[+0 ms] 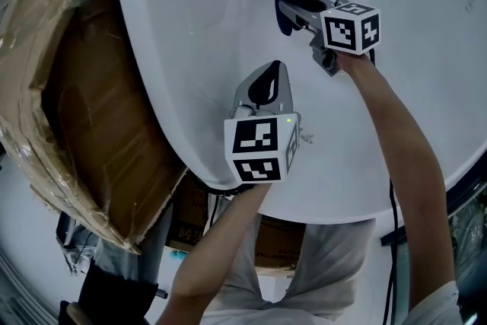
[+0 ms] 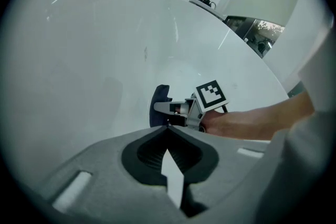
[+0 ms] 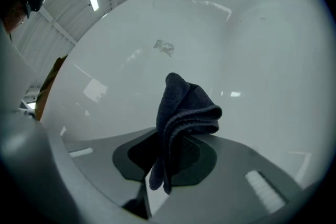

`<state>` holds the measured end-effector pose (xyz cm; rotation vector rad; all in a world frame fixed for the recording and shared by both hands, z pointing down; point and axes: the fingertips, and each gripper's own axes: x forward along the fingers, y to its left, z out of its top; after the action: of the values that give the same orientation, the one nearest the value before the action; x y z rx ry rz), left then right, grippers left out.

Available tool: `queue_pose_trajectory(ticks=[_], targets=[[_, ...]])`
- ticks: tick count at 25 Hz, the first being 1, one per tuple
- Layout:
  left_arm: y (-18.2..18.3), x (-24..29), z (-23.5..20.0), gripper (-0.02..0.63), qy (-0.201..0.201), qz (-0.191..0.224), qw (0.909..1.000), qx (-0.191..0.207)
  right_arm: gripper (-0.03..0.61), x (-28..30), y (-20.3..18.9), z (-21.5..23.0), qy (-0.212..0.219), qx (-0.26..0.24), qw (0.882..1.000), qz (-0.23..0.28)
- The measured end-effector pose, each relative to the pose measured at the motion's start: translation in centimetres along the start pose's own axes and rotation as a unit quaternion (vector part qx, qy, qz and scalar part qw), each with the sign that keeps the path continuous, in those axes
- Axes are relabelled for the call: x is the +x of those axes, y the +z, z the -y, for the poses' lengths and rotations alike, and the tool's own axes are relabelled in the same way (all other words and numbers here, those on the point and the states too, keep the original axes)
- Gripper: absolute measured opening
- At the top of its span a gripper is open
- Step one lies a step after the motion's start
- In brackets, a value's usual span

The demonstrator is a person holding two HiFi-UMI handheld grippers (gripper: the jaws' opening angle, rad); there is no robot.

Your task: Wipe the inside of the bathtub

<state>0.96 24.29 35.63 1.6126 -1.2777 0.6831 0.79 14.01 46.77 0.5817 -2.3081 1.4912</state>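
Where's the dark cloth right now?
The dark cloth is clamped in the right tool, inside the white bathtub; in the head view it sits upper centre, just beyond the left tool.

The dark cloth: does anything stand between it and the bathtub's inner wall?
Nothing visible does. The right claw is shut on the dark cloth, and only bare white bathtub wall lies ahead of it. The left claw, shut and empty, is off to the side.
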Motion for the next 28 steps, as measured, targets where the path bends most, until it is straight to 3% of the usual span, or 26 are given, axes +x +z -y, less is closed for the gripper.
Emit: queue_pose_trajectory(ticks=[14,20,25,28], targets=[[-0.9,0.0,-0.3,-0.002,-0.018,-0.013,0.9996,-0.015,0.052,4.4,-7.0,3.0,-0.050,0.016,0.996,-0.068],[-1.7,0.0,-0.4,-0.002,-0.018,-0.016,0.9994,-0.024,0.052,5.6,-7.4,4.3,-0.062,0.013,0.995,-0.081],[-1.9,0.1,-0.5,-0.002,-0.018,-0.012,0.9993,-0.029,0.054,6.6,-7.7,4.6,-0.064,0.054,0.993,-0.081],[-1.7,0.2,-0.6,-0.002,-0.016,-0.012,0.9992,-0.033,0.054,7.0,-7.9,3.9,-0.056,0.051,0.993,-0.088]])
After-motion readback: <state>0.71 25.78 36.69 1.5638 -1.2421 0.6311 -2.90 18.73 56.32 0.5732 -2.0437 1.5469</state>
